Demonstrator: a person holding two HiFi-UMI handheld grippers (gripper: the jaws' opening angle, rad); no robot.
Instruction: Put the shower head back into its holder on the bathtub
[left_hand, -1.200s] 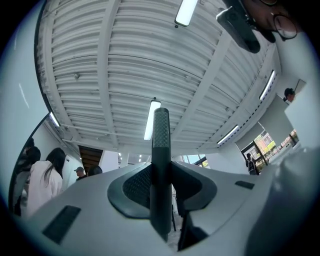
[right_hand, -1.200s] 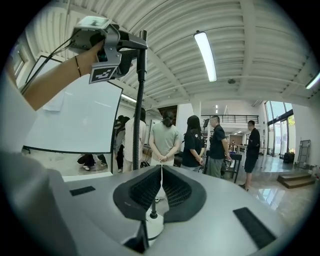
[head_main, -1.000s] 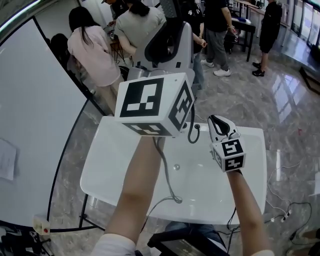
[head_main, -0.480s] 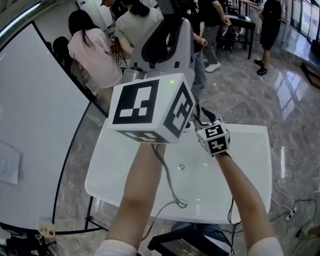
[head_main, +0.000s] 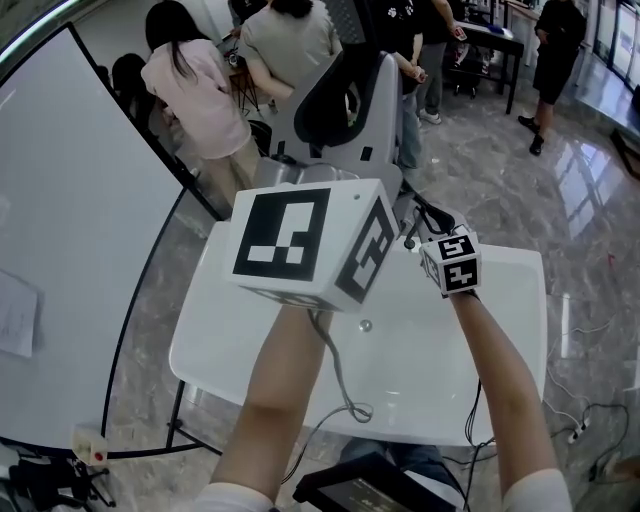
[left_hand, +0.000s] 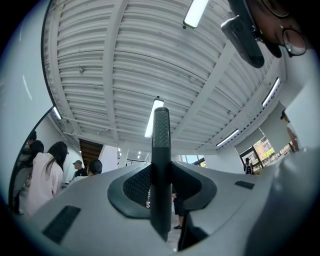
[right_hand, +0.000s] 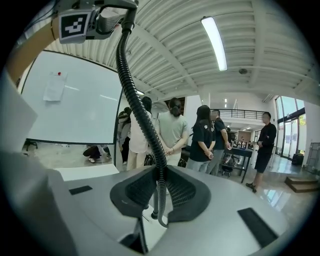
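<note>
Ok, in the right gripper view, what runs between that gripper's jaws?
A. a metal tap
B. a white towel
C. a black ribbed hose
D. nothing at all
C: the black ribbed hose passes down between the jaws of the right gripper, which close in on it from both sides, and it climbs toward the upper left of that view.

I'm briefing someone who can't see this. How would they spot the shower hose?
Start at the white bathtub in the middle of the head view. The hose is the black tube climbing from the right gripper, which pinches it, to the shower head clamped in the left gripper. Unlike the thin smooth cable beside the left arm, it is thick and ribbed.
</note>
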